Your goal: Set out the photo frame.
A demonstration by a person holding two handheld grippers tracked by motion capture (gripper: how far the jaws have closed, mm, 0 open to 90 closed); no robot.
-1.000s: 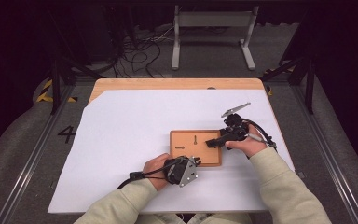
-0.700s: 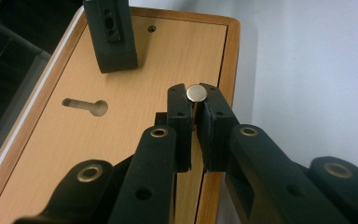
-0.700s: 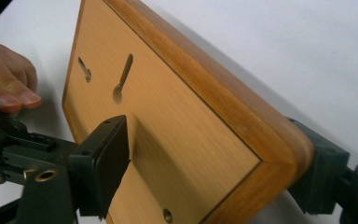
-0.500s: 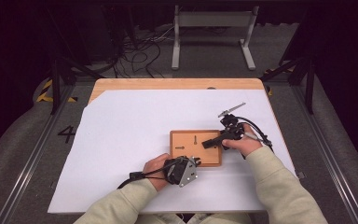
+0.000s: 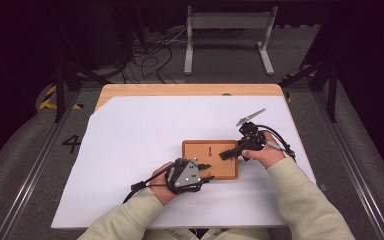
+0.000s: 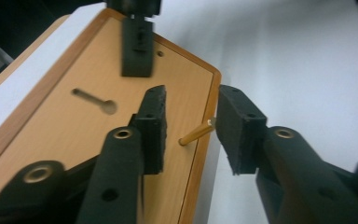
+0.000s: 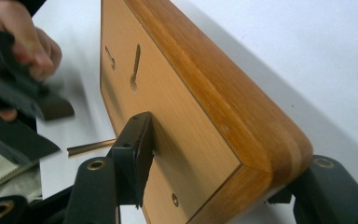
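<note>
Wooden board (image 5: 210, 159) is sitting near the counter's (image 5: 130, 150) right front corner, its right end bracketed by your right gripper (image 7: 205, 186) fingers, which have been closing. Left gripper (image 6: 191, 135) fingers have just been opening, standing spread around the brass pin (image 6: 195, 133). Pin is risking a tilt or falling loose; board could shift.

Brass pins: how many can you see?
1 brass pin: standing in the wooden board near its edge, between the left gripper's jaws, which have just been opening. More may be hidden.
</note>
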